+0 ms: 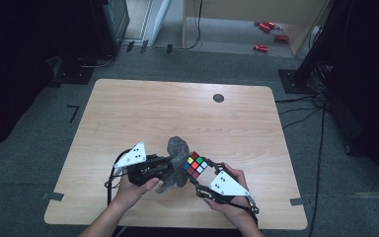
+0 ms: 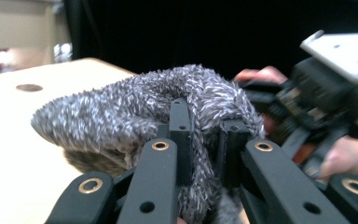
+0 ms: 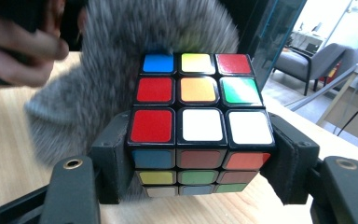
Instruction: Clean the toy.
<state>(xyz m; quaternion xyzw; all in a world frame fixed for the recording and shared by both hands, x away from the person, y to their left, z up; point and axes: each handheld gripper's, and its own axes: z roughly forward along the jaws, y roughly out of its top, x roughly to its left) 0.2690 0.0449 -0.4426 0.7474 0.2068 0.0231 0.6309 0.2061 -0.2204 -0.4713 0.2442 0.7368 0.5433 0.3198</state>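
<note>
Near the front edge of the wooden bench, two hands work close together over a scrambled puzzle cube and a grey furry cloth.

The right tongs are pinching the cube: in the right gripper view the cube sits squarely between the two black pads, one pressed against each side, with its top face (blue, yellow and red along the far row, two white squares nearest the camera) turned upward. The cube is held just above the bench, and its far side touches the cloth, which rises behind it and to its left.

The left tongs are pressed nearly together on a fold of the cloth. In the left gripper view the fuzzy fabric bulges up between and over the two black jaws, with a flap spreading to the left above the bench. Beyond it, blurred, are the right tongs' body and the person's right hand.

From above, the left hand and the right hand come in from the bottom, and the cloth lies bunched between the two tools, touching the cube's left side. A small dark round disc sits at the far side of the bench, well apart from the work.
</note>
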